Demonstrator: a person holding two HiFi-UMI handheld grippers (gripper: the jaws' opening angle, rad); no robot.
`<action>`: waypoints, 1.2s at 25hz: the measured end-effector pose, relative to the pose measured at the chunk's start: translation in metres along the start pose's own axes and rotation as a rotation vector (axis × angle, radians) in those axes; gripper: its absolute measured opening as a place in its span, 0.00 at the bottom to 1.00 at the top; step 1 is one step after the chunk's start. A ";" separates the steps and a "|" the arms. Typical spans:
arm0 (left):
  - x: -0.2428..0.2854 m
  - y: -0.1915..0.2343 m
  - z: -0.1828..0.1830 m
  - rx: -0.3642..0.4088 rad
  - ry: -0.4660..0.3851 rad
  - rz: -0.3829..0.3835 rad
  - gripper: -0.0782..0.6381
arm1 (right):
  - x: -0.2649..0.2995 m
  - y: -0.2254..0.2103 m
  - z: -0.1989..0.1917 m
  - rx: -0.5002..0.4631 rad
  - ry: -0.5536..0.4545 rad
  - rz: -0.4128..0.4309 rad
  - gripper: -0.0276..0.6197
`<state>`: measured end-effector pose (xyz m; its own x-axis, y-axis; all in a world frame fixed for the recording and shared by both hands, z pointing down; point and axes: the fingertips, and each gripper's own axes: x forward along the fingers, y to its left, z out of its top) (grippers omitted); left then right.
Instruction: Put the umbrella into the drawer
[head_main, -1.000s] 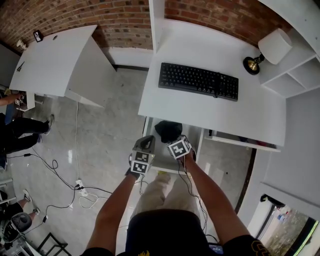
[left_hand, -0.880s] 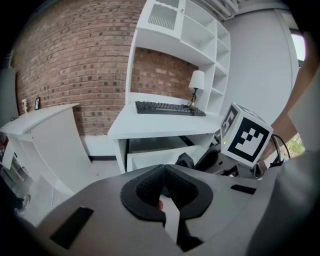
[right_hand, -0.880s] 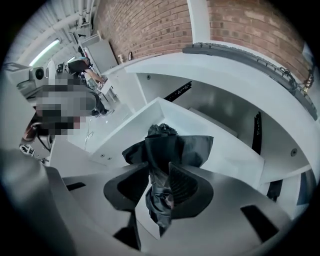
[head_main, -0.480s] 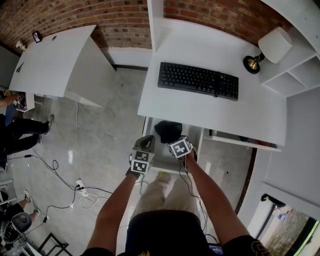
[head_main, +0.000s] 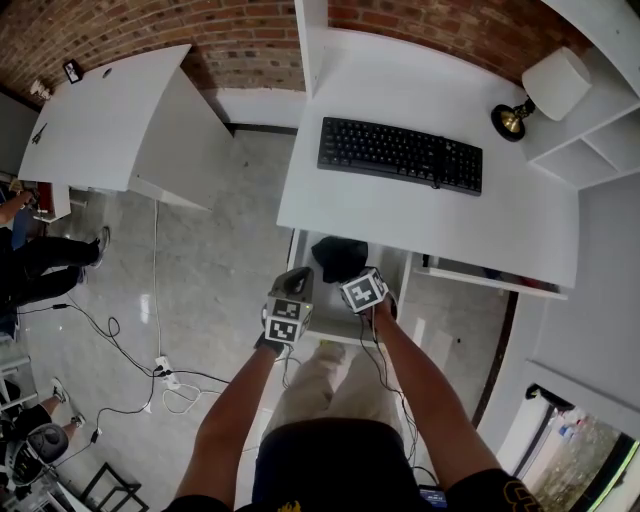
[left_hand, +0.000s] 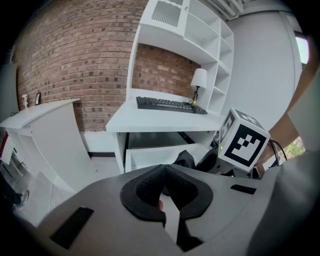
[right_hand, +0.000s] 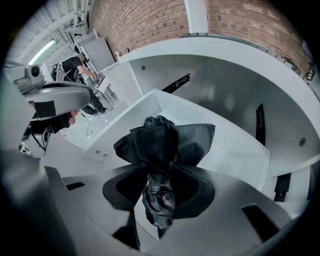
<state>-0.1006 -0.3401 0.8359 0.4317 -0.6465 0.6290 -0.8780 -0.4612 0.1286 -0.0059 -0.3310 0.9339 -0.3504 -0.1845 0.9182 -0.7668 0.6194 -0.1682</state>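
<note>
Umbrella (right_hand: 161, 142), black, folded, over open drawer (right_hand: 230, 150) under desk (head_main: 420, 215) | right tool (right_hand: 160, 175) clamped on it, jaws just eased wider | left tool (left_hand: 162, 175) closed, empty.

Ahead of you a black keyboard (head_main: 400, 156) lies on the white desk (head_main: 400, 215); a lamp (head_main: 545, 90) stands at its far right corner, beside open shelves (head_main: 590, 150); a brick wall (head_main: 240, 40) runs behind; to your left stands a second white table (head_main: 100, 120); cables (head_main: 130, 360) trail over the floor (head_main: 220, 270); a person (head_main: 40, 265) shows at the left edge.
</note>
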 end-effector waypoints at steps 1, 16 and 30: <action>-0.001 0.000 -0.001 -0.002 0.001 -0.001 0.13 | 0.000 0.000 0.001 -0.004 -0.008 0.000 0.24; -0.029 -0.004 0.019 -0.074 -0.022 0.026 0.13 | -0.026 0.020 -0.015 0.190 -0.036 0.087 0.25; -0.070 -0.038 0.049 -0.027 -0.022 -0.009 0.13 | -0.124 0.017 0.018 0.156 -0.267 -0.071 0.22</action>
<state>-0.0874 -0.3079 0.7494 0.4438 -0.6560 0.6105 -0.8792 -0.4504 0.1552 0.0149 -0.3118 0.8110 -0.4058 -0.4295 0.8068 -0.8606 0.4768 -0.1791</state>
